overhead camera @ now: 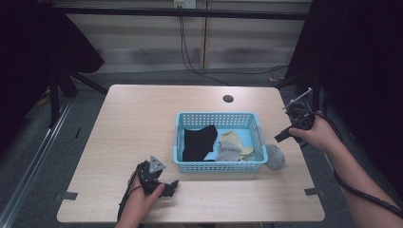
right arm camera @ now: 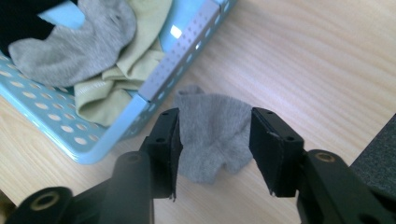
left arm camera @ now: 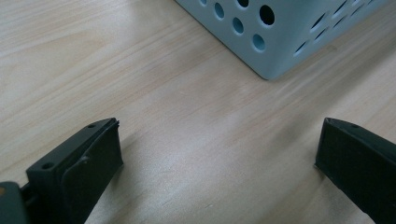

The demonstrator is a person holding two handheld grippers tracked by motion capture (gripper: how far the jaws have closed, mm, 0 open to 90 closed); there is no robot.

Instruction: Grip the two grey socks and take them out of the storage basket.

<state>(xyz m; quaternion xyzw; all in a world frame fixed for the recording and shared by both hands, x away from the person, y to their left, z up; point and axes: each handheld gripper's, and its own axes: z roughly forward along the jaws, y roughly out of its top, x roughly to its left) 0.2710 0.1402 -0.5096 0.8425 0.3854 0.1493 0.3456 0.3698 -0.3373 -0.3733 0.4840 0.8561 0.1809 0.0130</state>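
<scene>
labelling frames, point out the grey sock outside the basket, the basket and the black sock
grey sock (right arm camera: 212,135), right gripper view, middle of the fabric
basket (overhead camera: 218,166), high view, near wall
black sock (overhead camera: 197,142), high view, middle of the cloth

A lab-like recording space. A bare wooden table (overhead camera: 142,123) stands on grey flooring, ringed by black curtains (overhead camera: 366,57), metal framing (overhead camera: 180,11), and loose cables (overhead camera: 190,57) along the wall.

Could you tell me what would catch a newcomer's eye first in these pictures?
The light blue basket in the middle of the table, holding a black sock, a grey one and a yellowish one. Next, a grey sock lying on the table outside the basket's right corner, seen between the open jaws of the right tool.
</scene>
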